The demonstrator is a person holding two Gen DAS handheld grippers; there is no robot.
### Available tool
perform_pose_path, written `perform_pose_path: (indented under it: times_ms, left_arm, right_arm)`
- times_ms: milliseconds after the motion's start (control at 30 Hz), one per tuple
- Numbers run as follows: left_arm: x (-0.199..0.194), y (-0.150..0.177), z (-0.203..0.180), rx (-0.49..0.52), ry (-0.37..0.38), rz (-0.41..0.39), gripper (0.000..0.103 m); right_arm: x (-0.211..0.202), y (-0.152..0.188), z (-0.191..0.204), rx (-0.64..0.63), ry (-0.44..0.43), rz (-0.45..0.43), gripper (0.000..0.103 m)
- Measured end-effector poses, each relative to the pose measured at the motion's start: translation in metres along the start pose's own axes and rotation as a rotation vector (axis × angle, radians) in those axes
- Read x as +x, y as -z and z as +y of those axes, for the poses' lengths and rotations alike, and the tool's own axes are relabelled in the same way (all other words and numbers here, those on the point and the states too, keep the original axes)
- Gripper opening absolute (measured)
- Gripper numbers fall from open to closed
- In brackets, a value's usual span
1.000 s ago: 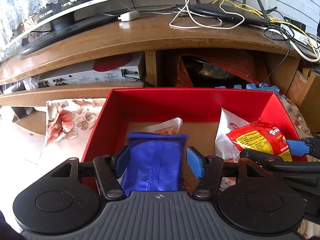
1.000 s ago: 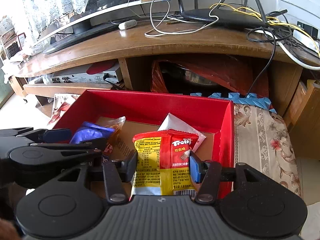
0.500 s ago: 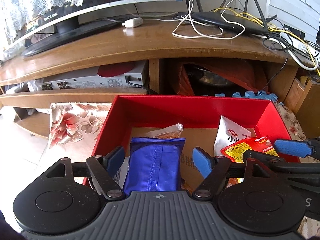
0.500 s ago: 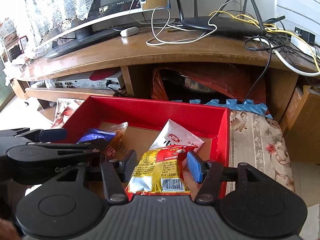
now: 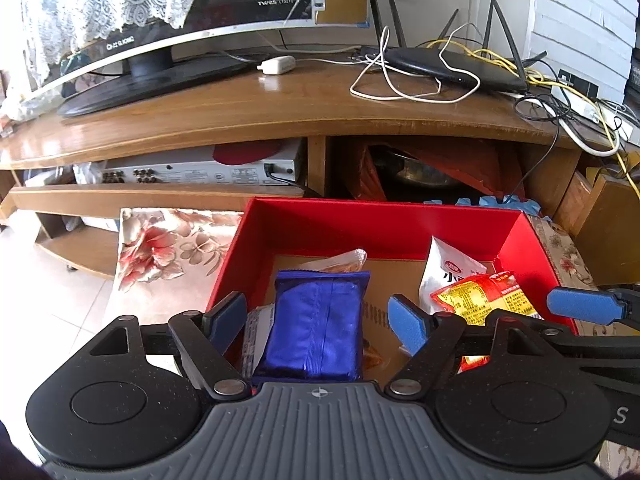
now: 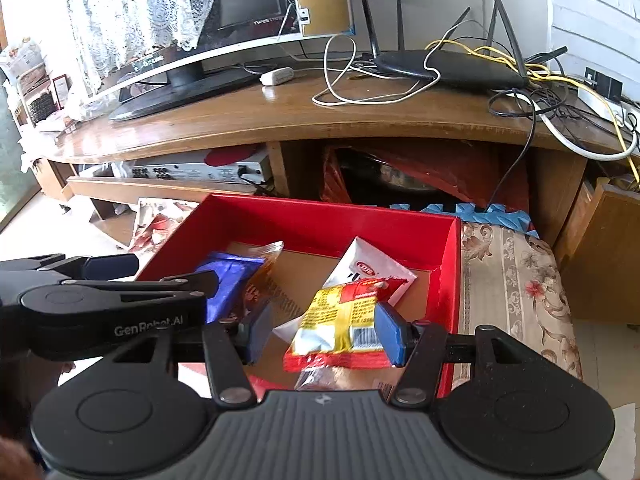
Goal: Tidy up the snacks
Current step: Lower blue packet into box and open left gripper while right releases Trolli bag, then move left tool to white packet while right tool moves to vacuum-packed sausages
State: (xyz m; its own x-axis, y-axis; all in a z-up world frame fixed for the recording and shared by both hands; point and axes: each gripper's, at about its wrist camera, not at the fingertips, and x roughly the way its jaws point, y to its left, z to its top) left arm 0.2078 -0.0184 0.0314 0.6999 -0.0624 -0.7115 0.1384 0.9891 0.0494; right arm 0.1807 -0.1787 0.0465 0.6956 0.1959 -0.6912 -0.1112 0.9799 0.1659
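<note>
I have a claw in each hand, and both hang over the red box (image 5: 384, 220) that sits low in front of the TV stand (image 5: 280, 108).

My left claw (image 5: 318, 314) is wide open. The blue snack pack (image 5: 316, 328) lies between its fingers, but neither blue pad touches it — there is a gap on both sides. The pack rests in the box, on top of another snack, with a clear crinkly bag (image 5: 340, 260) just behind it.

My right claw (image 6: 324, 332) is spread open too. The red and yellow snack bag (image 6: 340, 324) lies between its fingers. The right pad looks like it touches the bag's edge, but the left pad is well off it, so I am not holding it. I think the bag is lying in the box, leaning on the white packet (image 6: 368, 270) behind it.

So both snacks are in the box now. I think this is the letting-go step, and it looks done.

Next I should pull both claws straight back and up — slowly, so the pads do not snag the bags and drag them out. Then I can look for more snacks to bring over. I cannot see any loose ones outside the box from here, only the flowery cloth (image 6: 516, 280) beside it.
</note>
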Motion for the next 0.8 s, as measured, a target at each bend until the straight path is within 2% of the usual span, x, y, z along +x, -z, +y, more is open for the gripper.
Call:
perform_pose_path:
  times_ms: [200, 500, 800]
  left_arm:
    - [-0.013, 0.01, 0.002, 0.005, 0.001, -0.003, 0.083]
    - [-0.037, 0.041, 0.006, 0.034, 0.01, 0.03, 0.083]
    - [-0.053, 0.079, 0.009, 0.076, 0.019, 0.096, 0.084]
  right_arm:
    - [-0.012, 0.012, 0.005, 0.003, -0.016, 0.017, 0.057]
    - [-0.033, 0.043, 0.019, -0.036, -0.03, 0.063, 0.057]
    - [-0.036, 0.076, 0.027, -0.03, -0.071, 0.175, 0.057]
